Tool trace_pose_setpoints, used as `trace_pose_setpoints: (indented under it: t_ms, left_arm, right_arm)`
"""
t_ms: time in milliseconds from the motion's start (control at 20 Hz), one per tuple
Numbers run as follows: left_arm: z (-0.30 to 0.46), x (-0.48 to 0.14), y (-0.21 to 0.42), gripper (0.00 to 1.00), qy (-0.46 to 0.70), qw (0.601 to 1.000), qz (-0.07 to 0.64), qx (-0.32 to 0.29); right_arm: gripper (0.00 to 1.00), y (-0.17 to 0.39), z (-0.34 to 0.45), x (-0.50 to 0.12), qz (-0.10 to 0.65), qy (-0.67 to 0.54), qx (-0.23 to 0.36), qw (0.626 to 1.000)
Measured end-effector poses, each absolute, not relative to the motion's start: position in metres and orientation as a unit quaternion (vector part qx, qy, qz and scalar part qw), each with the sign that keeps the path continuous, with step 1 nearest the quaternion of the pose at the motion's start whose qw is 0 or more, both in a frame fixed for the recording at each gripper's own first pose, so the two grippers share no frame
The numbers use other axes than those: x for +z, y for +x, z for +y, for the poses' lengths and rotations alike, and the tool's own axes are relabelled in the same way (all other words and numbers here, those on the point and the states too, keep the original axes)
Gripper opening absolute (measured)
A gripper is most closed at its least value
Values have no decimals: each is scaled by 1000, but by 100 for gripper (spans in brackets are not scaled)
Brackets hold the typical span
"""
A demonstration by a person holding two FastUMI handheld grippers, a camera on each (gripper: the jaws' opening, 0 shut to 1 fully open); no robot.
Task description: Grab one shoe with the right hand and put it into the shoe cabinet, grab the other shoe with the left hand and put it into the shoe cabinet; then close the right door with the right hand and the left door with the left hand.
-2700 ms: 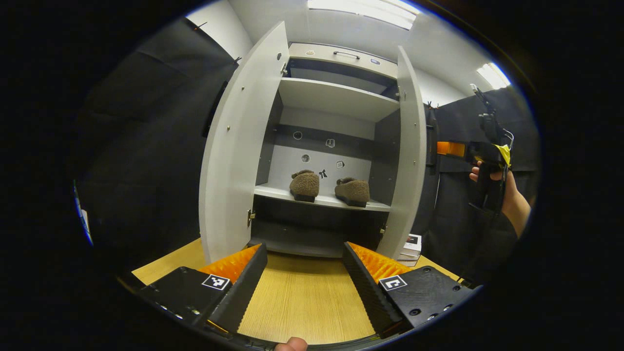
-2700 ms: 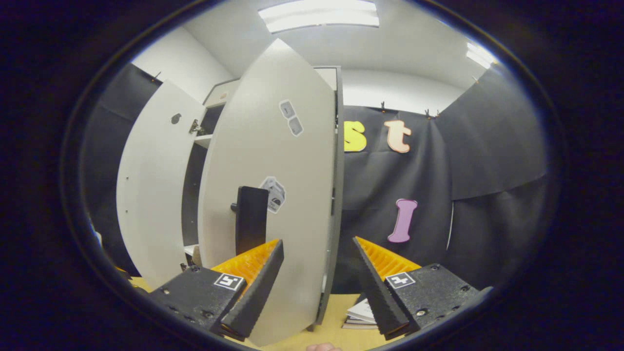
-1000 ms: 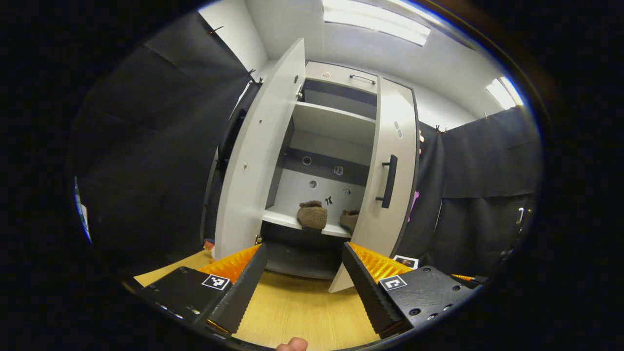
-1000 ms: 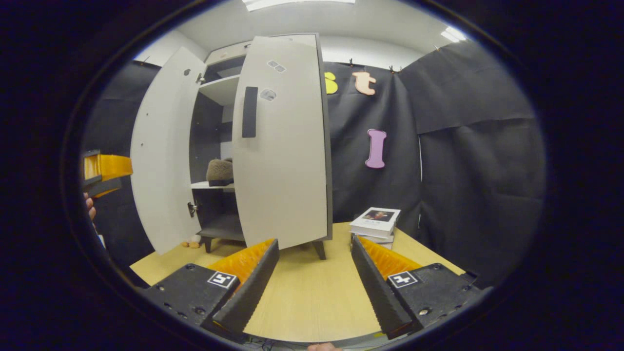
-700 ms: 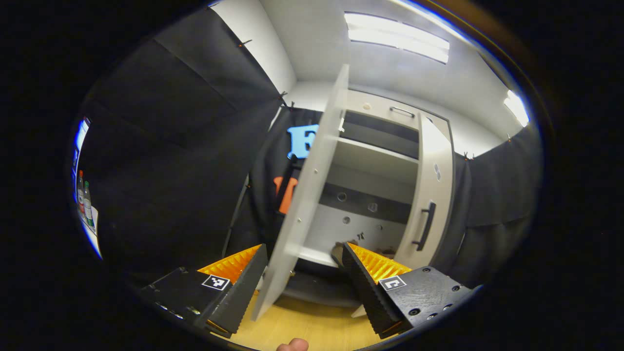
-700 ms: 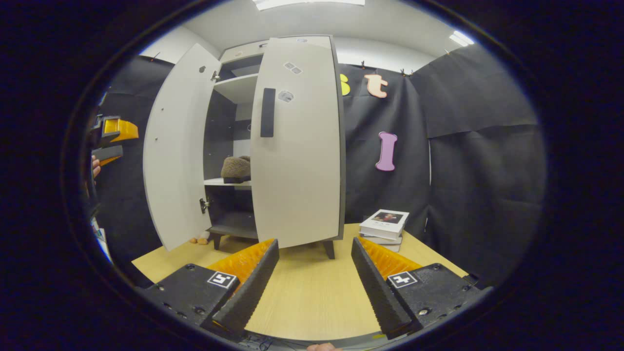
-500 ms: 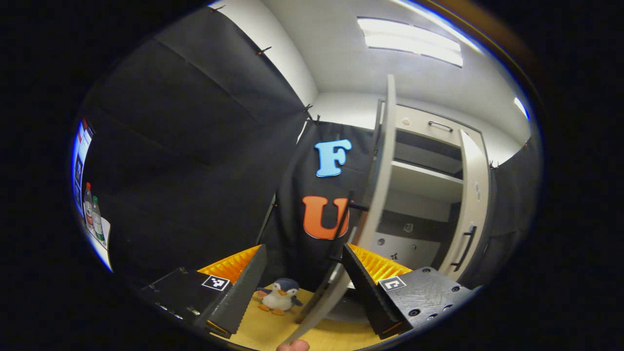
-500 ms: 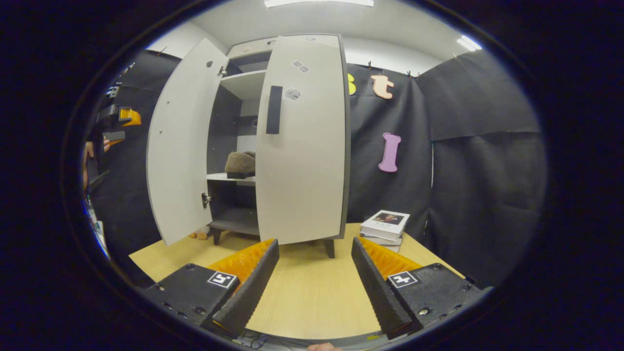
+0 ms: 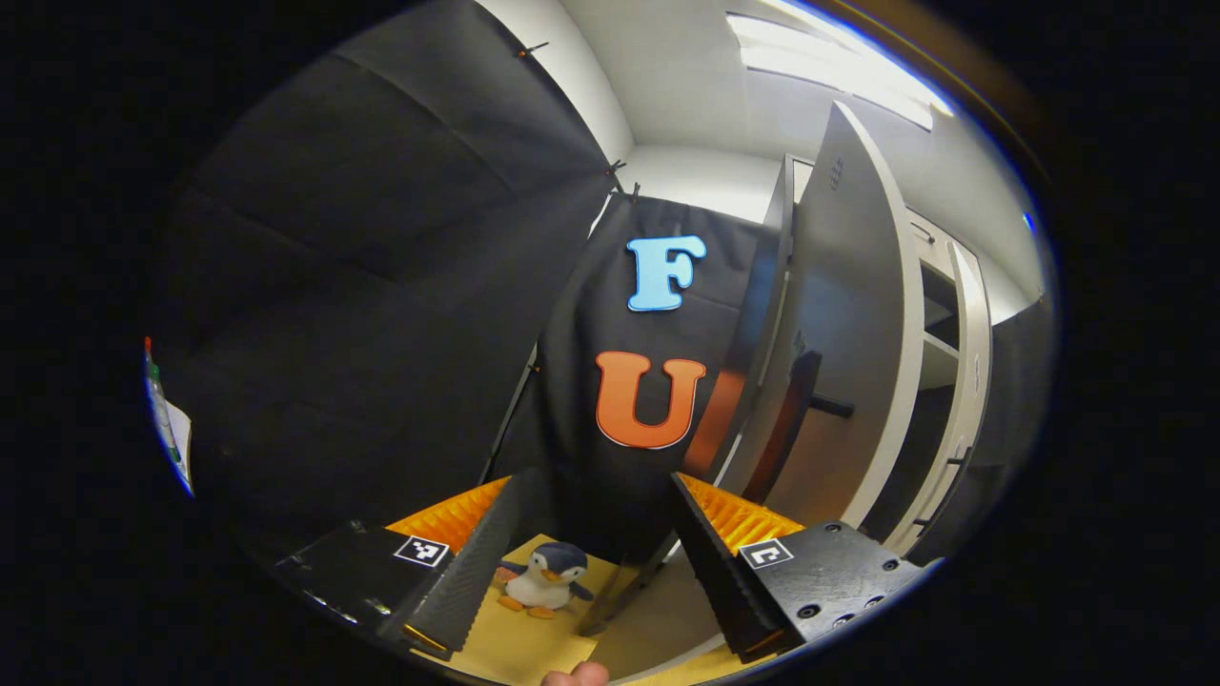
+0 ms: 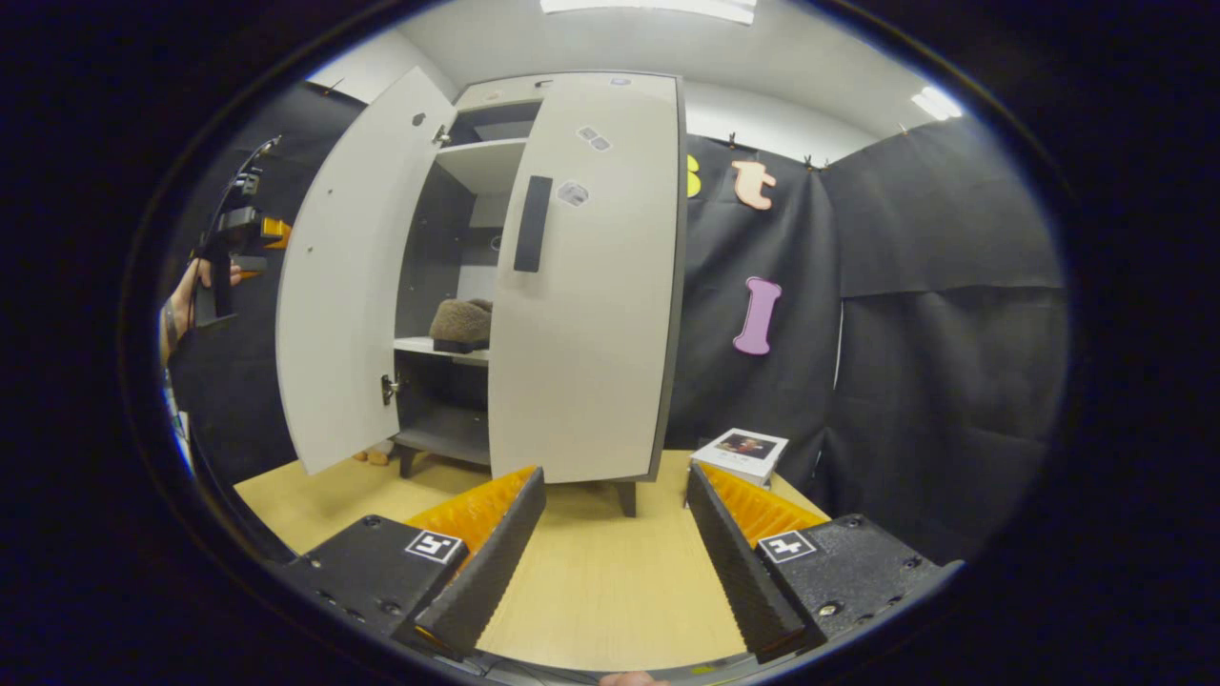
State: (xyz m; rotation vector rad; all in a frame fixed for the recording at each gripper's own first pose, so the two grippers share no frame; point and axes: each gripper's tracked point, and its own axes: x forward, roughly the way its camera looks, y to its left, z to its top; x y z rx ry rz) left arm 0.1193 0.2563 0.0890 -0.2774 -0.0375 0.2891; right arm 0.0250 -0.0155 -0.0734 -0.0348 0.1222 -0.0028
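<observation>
The left gripper (image 9: 596, 553) has its jaws spread wide with nothing between them. It sits behind the outer face of the left door (image 9: 839, 324), close to that door's dark handle (image 9: 796, 419). Past the fingers (image 9: 457, 581) a toy penguin (image 9: 543, 576) stands on the table (image 9: 519, 643) by the black wall. In the right gripper view this gripper (image 10: 250, 233) shows far off, held up in a hand (image 10: 181, 300) beyond the outer side of the left door (image 10: 348, 276).

The right gripper (image 10: 615, 562) is also open and empty, held over the near edge of the table (image 10: 600, 581) and well apart from the cabinet (image 10: 496, 276).

The cabinet stands at the far edge of the table. Its right door (image 10: 586, 276) is shut or nearly shut, with a dark handle (image 10: 532, 224) near its free edge. The left door stands swung out, leaving a gap into the cabinet. Through that gap one brown shoe (image 10: 460, 322) rests on the middle shelf (image 10: 443, 351); whether the other shoe is beside it cannot be told, since the right door hides that part. A stack of books (image 10: 742, 454) lies on the table just right of the cabinet, near the far right corner.
</observation>
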Motion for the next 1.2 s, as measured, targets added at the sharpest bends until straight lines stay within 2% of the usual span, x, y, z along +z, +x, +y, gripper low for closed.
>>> trace_pose_setpoints:
  t_ms: [250, 500, 1050, 1200]
  left_arm:
    - [230, 98, 113, 94, -98, 980, -31, 169]
    - [184, 90, 121, 94, -128, 986, -21, 101]
    - [69, 70, 149, 94, -144, 989, 4, -15]
    - [69, 72, 134, 94, -125, 992, -8, -7]
  right_arm:
    - [98, 32, -18, -60, 43, -10, -6, 999]
    - [98, 29, -26, -65, 51, -13, -10, 999]
    - [98, 11, -71, -65, 48, 1, -62, 997]
    - [98, 7, -72, -68, 52, 7, -68, 996]
